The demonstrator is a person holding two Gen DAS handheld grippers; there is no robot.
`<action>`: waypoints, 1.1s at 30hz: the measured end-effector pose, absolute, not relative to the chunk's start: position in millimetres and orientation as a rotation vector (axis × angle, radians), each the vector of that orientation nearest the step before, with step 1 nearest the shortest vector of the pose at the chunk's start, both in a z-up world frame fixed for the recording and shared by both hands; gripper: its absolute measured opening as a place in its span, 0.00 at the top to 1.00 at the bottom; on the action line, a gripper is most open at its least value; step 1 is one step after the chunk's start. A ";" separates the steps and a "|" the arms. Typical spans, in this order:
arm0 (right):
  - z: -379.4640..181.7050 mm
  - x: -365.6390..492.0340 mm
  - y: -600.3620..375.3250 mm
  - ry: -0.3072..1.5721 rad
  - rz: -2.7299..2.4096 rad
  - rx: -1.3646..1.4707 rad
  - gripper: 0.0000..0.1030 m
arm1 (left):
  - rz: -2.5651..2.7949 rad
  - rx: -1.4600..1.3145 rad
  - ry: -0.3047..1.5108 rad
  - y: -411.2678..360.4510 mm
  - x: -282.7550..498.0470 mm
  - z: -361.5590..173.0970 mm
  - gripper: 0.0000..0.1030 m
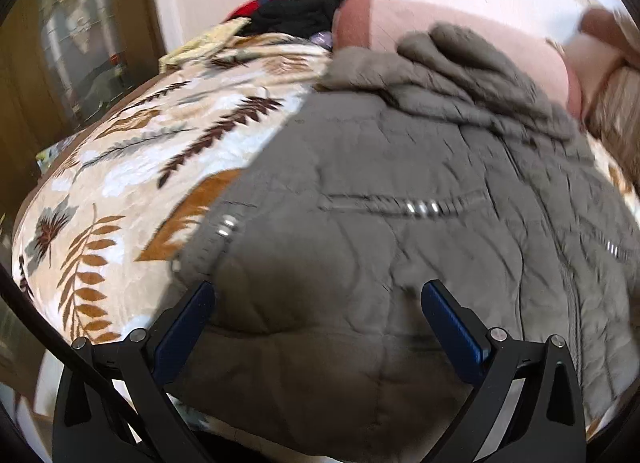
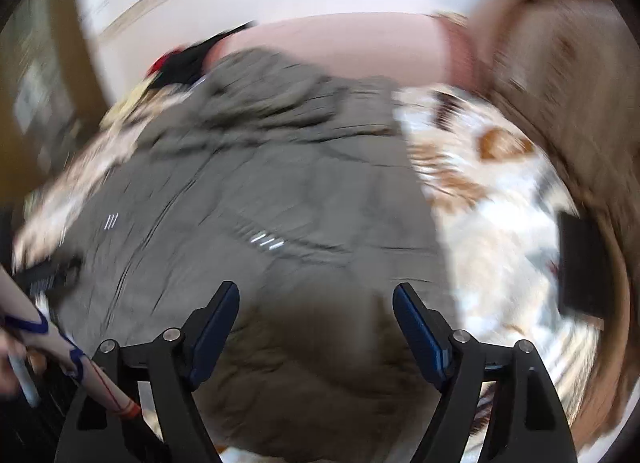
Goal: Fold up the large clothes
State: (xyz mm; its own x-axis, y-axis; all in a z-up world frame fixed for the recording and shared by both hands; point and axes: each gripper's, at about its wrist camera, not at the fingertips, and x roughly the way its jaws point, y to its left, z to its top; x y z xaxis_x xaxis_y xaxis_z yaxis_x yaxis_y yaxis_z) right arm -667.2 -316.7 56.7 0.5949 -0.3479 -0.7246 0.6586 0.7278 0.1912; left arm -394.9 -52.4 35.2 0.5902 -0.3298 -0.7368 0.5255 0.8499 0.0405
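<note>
A large grey-green quilted jacket [image 1: 400,183] with silver zip pulls lies spread on a leaf-patterned blanket [image 1: 120,167]; its hood is bunched at the far end. My left gripper [image 1: 318,295] hangs open just above the jacket's near hem, towards its left corner, with nothing pressed between the blue pads. In the right wrist view the same jacket [image 2: 248,191] is blurred. My right gripper [image 2: 316,297] is open over the near hem on the right side, fabric below the fingers and no grip on it.
A pink headboard [image 1: 460,31] stands behind the jacket. Dark and red clothes [image 1: 296,11] are piled at the far left of the bed. A dark flat object [image 2: 580,263] lies on the blanket [image 2: 500,223] at right. A sleeve [image 2: 60,347] shows at lower left.
</note>
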 end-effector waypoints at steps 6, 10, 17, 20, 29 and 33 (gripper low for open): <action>45.3 -708.1 -363.4 0.641 -0.697 0.771 0.18 | -0.384 0.073 0.816 -15.0 -365.5 45.2 0.00; 39.2 -714.2 -371.8 0.648 -0.687 0.841 0.18 | -0.321 -0.001 0.897 2.4 -345.7 36.8 0.00; 36.9 -696.8 -357.9 0.745 -0.648 0.731 0.18 | -0.327 -0.063 1.014 14.8 -326.0 20.7 0.00; 37.0 -690.1 -351.4 0.778 -0.651 0.665 0.18 | -0.349 -0.064 1.039 11.7 -325.8 17.0 0.00; 35.9 -677.9 -336.4 0.828 -0.672 0.546 0.17 | -0.341 -0.050 0.975 16.1 -329.6 25.0 0.00; 32.7 -682.1 -340.0 0.829 -0.683 0.560 0.17 | -0.314 -0.081 0.957 28.3 -322.0 27.5 0.00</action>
State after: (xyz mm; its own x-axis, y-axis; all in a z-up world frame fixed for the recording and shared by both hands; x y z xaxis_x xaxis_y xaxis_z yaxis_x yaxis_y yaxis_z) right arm -682.1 -340.0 32.7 0.4904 -0.3224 -0.8097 0.7326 0.6557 0.1826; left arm -322.0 28.3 27.5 0.5341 -0.2991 -0.7908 0.2276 0.9517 -0.2062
